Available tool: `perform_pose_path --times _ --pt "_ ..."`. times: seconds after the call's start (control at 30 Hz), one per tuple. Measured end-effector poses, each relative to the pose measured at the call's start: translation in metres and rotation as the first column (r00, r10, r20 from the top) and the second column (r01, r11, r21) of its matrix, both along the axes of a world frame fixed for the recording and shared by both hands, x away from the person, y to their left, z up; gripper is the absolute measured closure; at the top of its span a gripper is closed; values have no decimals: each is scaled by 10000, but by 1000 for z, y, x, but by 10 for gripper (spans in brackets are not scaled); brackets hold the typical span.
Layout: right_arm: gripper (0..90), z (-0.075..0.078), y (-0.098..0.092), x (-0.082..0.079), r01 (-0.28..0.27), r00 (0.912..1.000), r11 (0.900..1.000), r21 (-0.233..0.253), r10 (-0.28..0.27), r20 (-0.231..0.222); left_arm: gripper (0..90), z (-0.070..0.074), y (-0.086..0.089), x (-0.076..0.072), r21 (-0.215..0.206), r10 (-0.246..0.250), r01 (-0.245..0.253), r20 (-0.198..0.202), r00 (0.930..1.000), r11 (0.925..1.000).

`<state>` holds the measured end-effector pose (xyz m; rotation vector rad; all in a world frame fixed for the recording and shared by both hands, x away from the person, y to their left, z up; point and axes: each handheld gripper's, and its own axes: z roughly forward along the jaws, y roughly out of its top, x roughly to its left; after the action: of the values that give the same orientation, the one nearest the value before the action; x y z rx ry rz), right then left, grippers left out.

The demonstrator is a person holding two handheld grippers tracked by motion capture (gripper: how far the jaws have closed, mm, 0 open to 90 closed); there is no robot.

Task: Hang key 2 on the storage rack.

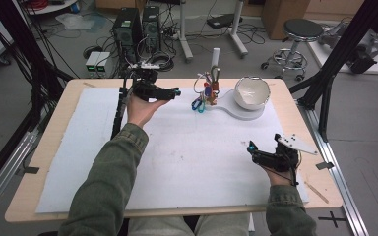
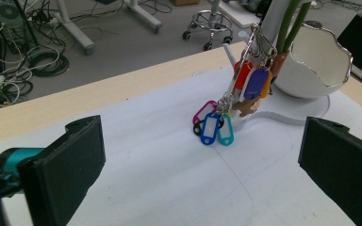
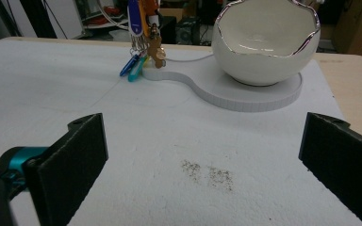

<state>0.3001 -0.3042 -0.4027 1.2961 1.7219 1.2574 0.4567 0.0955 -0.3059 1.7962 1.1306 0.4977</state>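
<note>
A bunch of coloured key tags hangs from a hook on a white stand and rests against its flat white base. On the wide end of that base sits a white bowl with a silver rim. My left gripper is held open just left of the tags; in the left gripper view its jaws stand wide apart around the tags, still short of them. My right gripper is open and low over the mat at the front right. Its view looks at the bowl and the tags.
A white foam mat covers most of the wooden table. There are dark specks on the mat in front of the right gripper. Past the far edge are computer towers, cables and a stool. Black frame posts flank the table.
</note>
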Motion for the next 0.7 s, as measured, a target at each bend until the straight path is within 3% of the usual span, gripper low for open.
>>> perform_pose_path --times 0.47,0.6,0.7 --pt "9 -1 0 -1 9 10000 10000 -37 -9 16 16 -10 16 -14 310 213 -208 -157 9996 9993" --pt "9 -1 0 -2 65 10000 10000 14 -65 -5 16 -14 20 -18 348 75 -64 -305 9995 9994" --pt "9 -1 0 -2 70 10000 10000 70 -70 -46 16 -14 22 -20 744 48 -21 -357 9994 9972"
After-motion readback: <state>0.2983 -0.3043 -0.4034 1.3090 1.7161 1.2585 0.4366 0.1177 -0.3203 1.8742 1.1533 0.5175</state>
